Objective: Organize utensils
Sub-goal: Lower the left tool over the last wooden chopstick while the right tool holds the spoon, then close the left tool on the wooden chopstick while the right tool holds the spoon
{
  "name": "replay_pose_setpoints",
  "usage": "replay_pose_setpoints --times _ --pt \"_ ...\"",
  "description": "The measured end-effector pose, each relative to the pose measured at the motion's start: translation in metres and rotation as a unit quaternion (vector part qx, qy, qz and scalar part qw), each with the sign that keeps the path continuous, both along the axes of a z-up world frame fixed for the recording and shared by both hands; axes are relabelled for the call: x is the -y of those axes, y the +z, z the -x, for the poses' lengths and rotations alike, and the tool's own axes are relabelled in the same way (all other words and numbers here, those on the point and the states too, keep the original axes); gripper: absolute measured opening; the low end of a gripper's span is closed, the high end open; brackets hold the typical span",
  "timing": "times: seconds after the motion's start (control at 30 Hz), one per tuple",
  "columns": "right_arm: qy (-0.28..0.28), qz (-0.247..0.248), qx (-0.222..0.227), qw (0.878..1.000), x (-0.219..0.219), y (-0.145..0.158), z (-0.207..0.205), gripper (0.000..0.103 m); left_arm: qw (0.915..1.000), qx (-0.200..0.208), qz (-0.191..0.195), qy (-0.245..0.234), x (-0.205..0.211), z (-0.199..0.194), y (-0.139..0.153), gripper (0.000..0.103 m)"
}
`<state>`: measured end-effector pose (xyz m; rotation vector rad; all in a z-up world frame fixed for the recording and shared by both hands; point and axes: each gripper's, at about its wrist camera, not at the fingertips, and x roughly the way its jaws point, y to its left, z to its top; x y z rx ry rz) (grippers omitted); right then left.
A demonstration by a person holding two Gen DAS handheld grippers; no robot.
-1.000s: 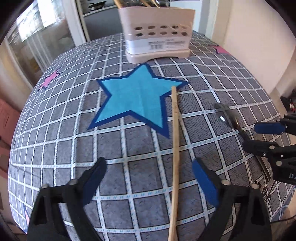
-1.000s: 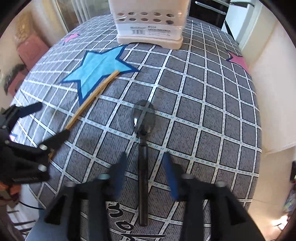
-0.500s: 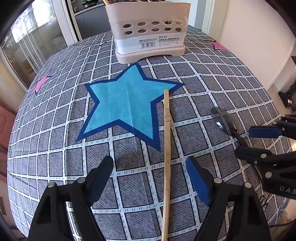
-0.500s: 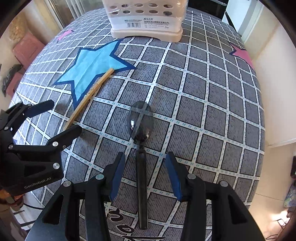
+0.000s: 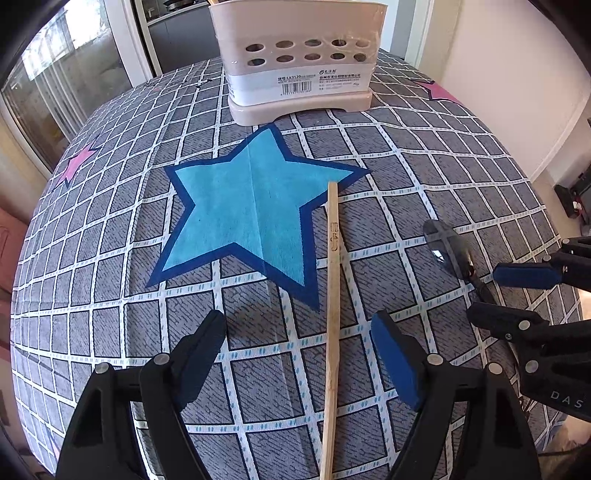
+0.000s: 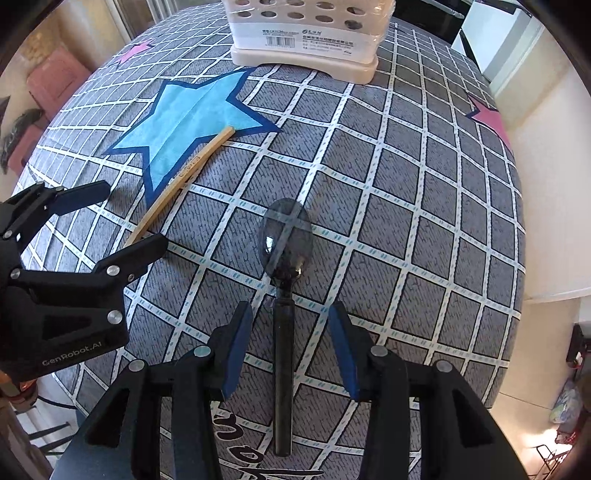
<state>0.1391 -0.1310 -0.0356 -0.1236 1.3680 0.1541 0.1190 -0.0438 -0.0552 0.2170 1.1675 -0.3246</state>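
Observation:
A black spoon [image 6: 284, 251] lies on the checked tablecloth, bowl toward the holder. My right gripper [image 6: 290, 332] points down over its handle, which runs between the blue pads [image 6: 236, 343] without touching either; the jaws are closing. A single wooden chopstick [image 5: 332, 295] lies across the tip of the blue star. My left gripper [image 5: 299, 347] stands wide open above its near half, the stick between the fingers and untouched. In the left wrist view the right gripper [image 5: 495, 295] straddles the spoon [image 5: 443, 251]. In the right wrist view the left gripper [image 6: 125, 218] hovers over the chopstick [image 6: 184, 173].
A beige perforated utensil holder [image 5: 299, 62] stands at the far side of the table, also seen as the holder [image 6: 303, 33] in the right wrist view. The table edge [image 6: 517, 280] drops off to the right toward a pale floor. A glass door is at the far left.
The right gripper's jaws have narrowed around the spoon handle and it has sunk slightly closer to the cloth. The left gripper has stayed open over the chopstick.

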Motion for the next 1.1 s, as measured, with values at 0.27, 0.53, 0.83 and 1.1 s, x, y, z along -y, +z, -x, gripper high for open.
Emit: replay_pose_setpoints --times 0.27,0.53,0.83,1.1 --pt "0.016 -0.018 0.002 1.000 -0.006 0.002 0.003 0.012 0.9992 -0.006 -0.020 -0.034 0.011 0.000 0.002 0.103" --pt "0.018 -0.043 0.012 0.999 0.012 0.005 0.010 0.012 0.9970 -0.039 -0.015 -0.065 0.024 -0.006 0.005 0.092" --pt "0.010 -0.069 0.018 0.997 0.040 0.012 0.015 0.012 0.9957 -0.049 -0.014 -0.077 0.028 -0.008 0.006 0.081" --pt "0.004 -0.084 0.020 0.996 0.042 0.012 0.017 0.012 0.9941 -0.035 -0.016 -0.101 0.046 0.007 0.009 0.036"
